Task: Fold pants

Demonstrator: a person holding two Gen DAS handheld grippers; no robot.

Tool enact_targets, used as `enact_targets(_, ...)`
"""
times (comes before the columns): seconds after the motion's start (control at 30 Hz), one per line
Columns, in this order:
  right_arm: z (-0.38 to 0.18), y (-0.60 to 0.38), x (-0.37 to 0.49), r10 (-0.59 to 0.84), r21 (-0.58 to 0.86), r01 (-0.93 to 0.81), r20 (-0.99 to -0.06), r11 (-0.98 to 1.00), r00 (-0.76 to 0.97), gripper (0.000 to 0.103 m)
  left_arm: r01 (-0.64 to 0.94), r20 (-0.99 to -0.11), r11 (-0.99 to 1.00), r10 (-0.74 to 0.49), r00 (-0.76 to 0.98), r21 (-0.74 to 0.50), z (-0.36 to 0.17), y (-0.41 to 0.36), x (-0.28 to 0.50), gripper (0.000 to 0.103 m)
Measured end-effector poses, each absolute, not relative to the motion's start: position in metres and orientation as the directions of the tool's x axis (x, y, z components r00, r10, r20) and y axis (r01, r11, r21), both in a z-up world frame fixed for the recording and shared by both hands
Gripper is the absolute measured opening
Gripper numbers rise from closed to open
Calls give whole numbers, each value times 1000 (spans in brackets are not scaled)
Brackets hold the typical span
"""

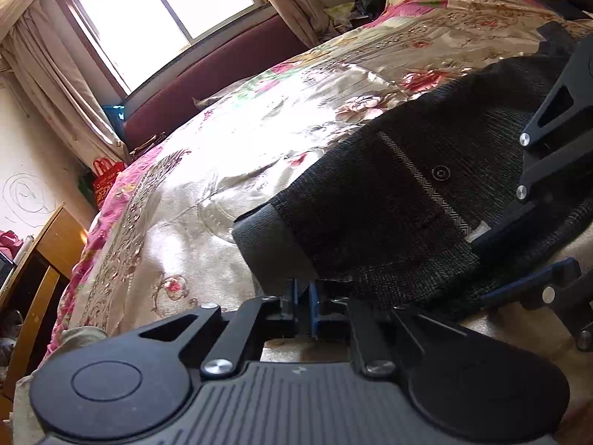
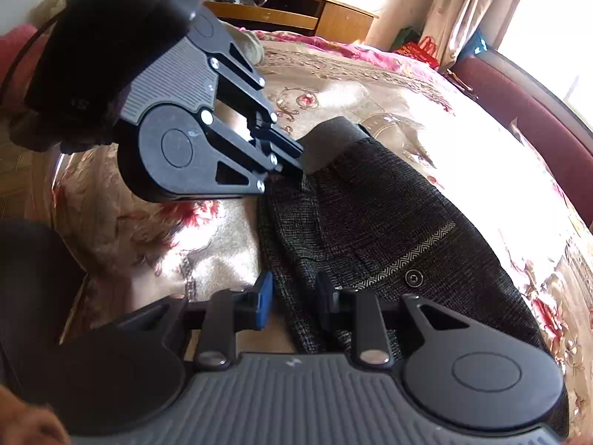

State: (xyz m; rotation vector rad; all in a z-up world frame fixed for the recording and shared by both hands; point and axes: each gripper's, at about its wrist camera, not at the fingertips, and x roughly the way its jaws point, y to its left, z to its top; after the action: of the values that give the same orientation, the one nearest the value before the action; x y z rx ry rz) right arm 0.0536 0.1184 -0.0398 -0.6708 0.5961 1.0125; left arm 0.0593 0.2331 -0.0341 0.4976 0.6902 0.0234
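Note:
Dark grey checked pants (image 1: 426, 200) lie folded on a floral satin bedspread (image 1: 237, 155), with a herringbone-trimmed pocket and a button facing up. My left gripper (image 1: 304, 306) is shut at the pants' near edge by the grey waistband lining; it also shows in the right wrist view (image 2: 292, 165), pinching the fabric edge. My right gripper (image 2: 294, 298) is open, its fingers straddling the pants' (image 2: 370, 230) near edge. It also shows at the right of the left wrist view (image 1: 519, 259).
A dark red headboard (image 1: 222, 74) and a curtained window (image 1: 163, 7) stand beyond the bed. A wooden desk (image 2: 296, 11) and a chair (image 1: 33, 296) stand by the bedside. A red bag (image 1: 105, 178) sits on the floor.

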Motion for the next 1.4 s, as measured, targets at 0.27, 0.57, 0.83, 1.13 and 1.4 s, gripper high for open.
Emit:
enact_targets(0.27,-35,115,59,585,-135,-905,-722,404,369,2,103,-614,922,162,772,373,-24,255,63,32)
enact_targets(0.57,-31,123,56,618,-152,-913,-693,380,372,8,182,-635,915,97,767,360,-32,242,60,65)
enact_targets(0.83,-46,141,35,620,-309,-896,-647,318,444,28,160,-654,938,87,751,308,-29,253,61,67)
enact_targets(1.13,-36,141,81,630,-83,-884,-671,459,391,2,176,-668,933,85,740,314,-31,257,45,67)
enact_targets(1.4,-5,126,105,679,35,-859,-630,510,377,2,223,-621,857,136,772,464,-39,238,54,67)
